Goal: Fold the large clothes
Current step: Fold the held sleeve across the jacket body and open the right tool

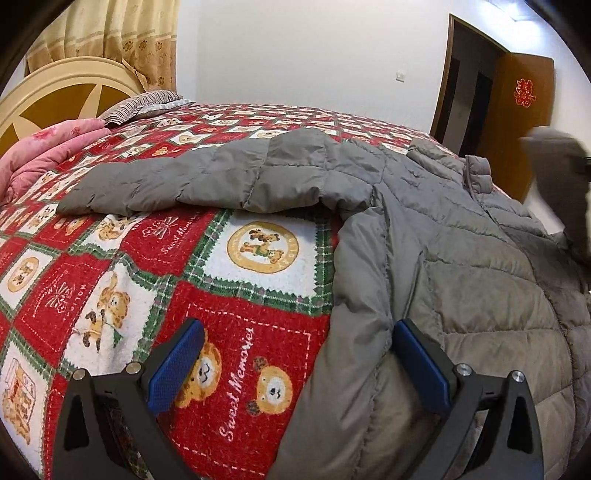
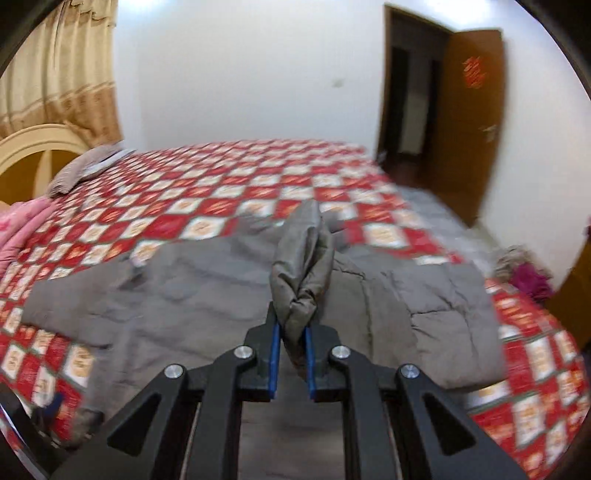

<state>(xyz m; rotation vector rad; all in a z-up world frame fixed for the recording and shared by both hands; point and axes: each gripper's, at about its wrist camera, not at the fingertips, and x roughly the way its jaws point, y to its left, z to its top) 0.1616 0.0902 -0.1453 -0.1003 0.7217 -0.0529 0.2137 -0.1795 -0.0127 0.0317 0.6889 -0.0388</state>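
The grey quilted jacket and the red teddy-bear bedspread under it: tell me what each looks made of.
Grey quilted jacket: looks like thin woven synthetic shell over soft filling, matte with a faint sheen; stitched channels puff up and it creases finely. The filling itself cannot be seen.
Red teddy-bear bedspread: looks like a plush, towel-like fabric, possibly fleece or cotton terry; the surface is fuzzy and the printed edges are soft.

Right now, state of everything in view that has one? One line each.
Left claw: open, over the jacket's edge, gripping nothing.
Right claw: shut on a bunched sleeve end, lifted off the bed.
Grey puffer jacket: spread flat on the bedspread, one sleeve stretched sideways, unfolded.
Bedspread: laid flat over the bed.
Door: open.
Curtain: drawn.
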